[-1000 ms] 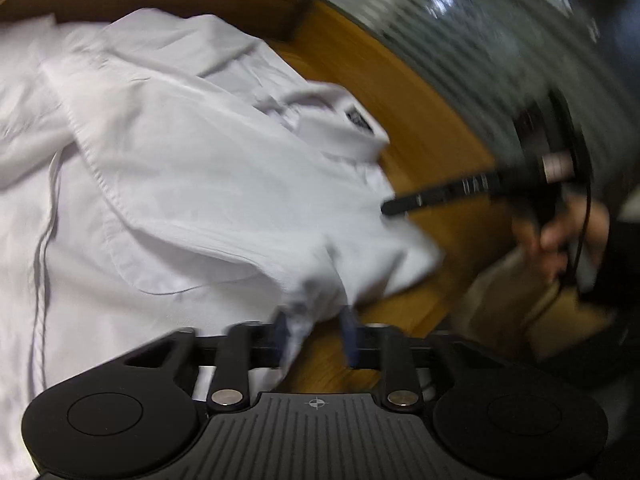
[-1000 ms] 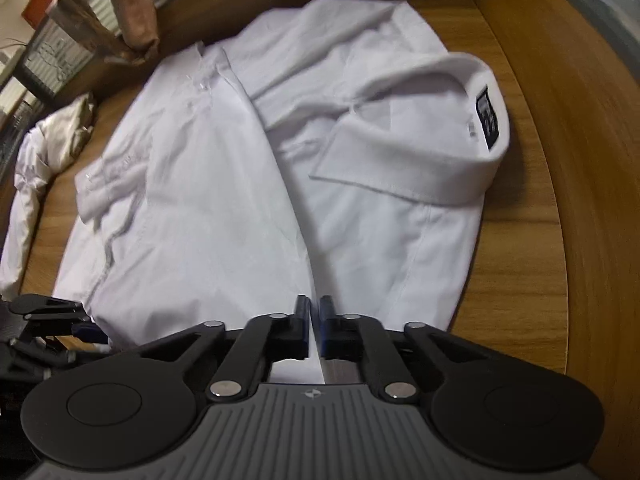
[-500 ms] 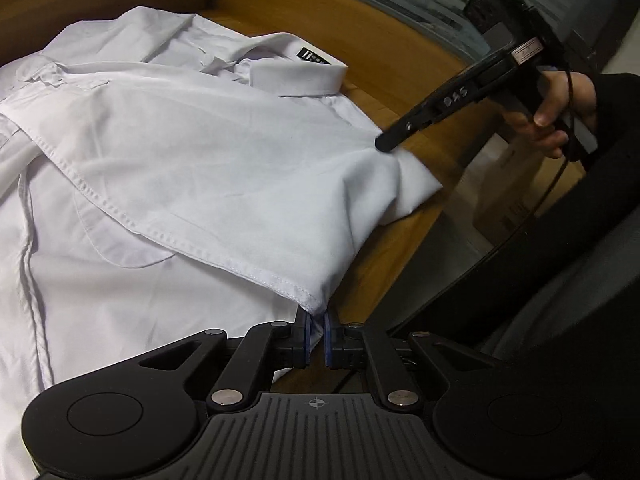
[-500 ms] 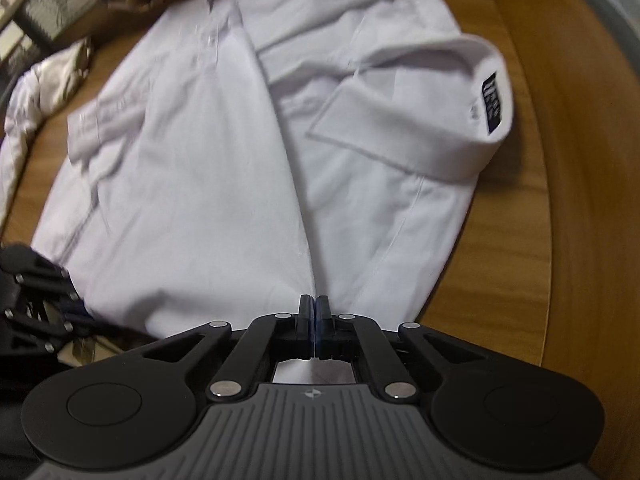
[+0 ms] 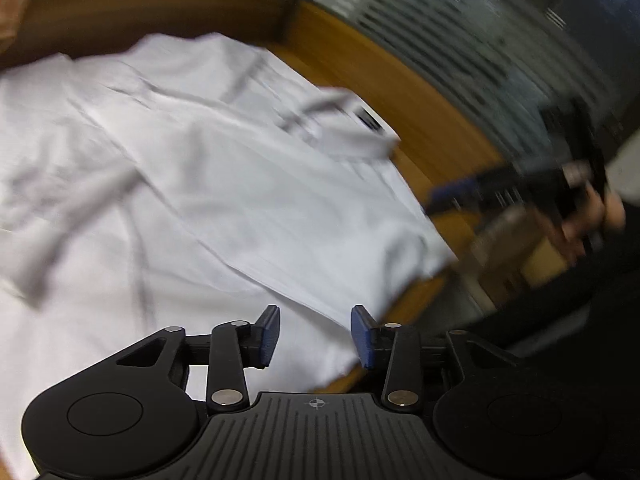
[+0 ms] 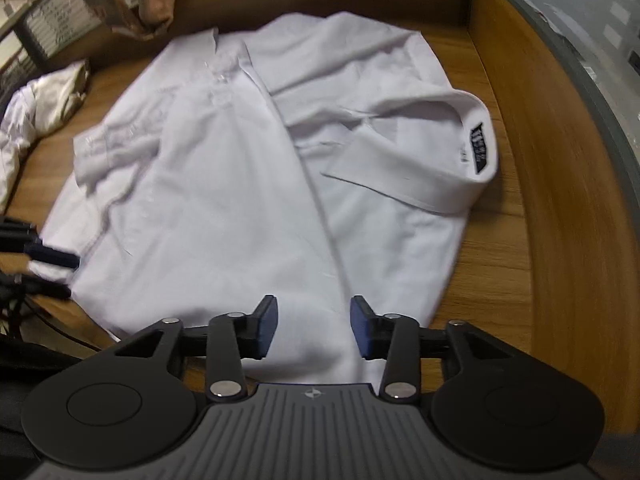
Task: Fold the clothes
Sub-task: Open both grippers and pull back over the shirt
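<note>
White shirt (image 6: 248, 200) beneath both parted tongs (image 6: 313, 326)

shirt (image 6: 224, 208): white, collared, dark neck label | we see it lying flat on wooden table (image 6: 504, 264), one side folded over the middle | collar (image 6: 420, 168) at right, hem toward left

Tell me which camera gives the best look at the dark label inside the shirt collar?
The right wrist view. There the label sits sharp on the inner band of the collar, with pale marks visible, though too small to read. In the left wrist view the label is only a blurred dark smudge, because that picture is smeared by motion.
</note>
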{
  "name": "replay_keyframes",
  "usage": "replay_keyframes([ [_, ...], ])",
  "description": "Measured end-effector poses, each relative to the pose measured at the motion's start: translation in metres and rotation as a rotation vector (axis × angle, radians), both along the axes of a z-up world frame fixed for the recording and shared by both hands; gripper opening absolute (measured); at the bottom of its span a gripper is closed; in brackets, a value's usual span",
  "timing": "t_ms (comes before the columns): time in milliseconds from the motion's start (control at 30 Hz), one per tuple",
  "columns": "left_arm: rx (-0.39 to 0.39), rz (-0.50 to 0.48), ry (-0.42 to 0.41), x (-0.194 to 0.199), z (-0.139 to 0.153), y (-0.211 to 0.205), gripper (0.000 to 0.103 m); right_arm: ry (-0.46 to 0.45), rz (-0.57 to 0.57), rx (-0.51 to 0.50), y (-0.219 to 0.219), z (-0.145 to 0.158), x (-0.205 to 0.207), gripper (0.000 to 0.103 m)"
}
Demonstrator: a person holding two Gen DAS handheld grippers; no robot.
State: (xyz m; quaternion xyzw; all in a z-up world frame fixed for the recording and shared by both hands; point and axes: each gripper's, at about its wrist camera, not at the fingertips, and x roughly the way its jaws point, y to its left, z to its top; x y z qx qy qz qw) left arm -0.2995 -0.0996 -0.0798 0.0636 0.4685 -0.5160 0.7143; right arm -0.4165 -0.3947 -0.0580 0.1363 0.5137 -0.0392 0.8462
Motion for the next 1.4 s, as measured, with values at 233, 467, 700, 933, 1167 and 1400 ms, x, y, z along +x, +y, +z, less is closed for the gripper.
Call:
replay_keyframes([
  [233, 0.001, 0.154, -0.007, 0.079, 0.022, 0.023, 0.045, -0.035, -0.043, 0.054, 0.075, -0.005, 0.024, 0.060],
  [467, 0.009, 0.203, -0.049, 0.146, 0.029, 0.029, 0.058, -0.017, -0.068, -0.104, 0.155, -0.025, 0.044, 0.074],
  [700, -0.021, 0.170, -0.019, 0.207, 0.020, 0.016, 0.061, 0.071, -0.235, -0.455, 0.210, -0.053, 0.043, 0.074],
  [933, -0.033, 0.191, -0.004, 0.258, 0.005, -0.005, 0.063, 0.179, -0.408, -0.507, 0.228, -0.068, 0.028, 0.073],
  [1167, -0.058, 0.277, 0.063, 0.301, -0.032, -0.032, 0.063, 0.196, -0.587, -0.410, 0.229, -0.066, 0.012, 0.073],
  [1400, -0.035, 0.300, 0.084, 0.320, -0.062, -0.066, 0.063, 0.218, -0.652, -0.386, 0.239, -0.060, 0.004, 0.073],
])
